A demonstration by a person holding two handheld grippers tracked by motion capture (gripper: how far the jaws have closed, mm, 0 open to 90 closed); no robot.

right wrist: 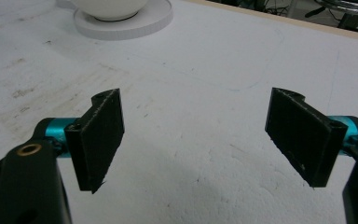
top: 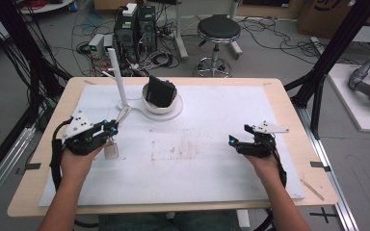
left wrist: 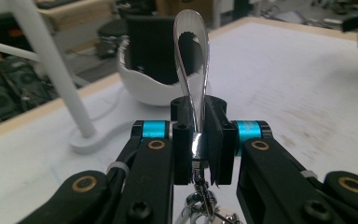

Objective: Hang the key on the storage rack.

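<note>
your left gripper clamps one metal strap; right gripper gapes. one bowl, one stand behind it, white mat, one stool beyond.

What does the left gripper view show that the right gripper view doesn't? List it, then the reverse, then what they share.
Left gripper view: the left gripper shut on a shiny metal loop, a white post, a black box inside the white bowl. Right gripper view: the right gripper, its fingers wide apart with nothing between them. Both: the white bowl and the white mat.
</note>
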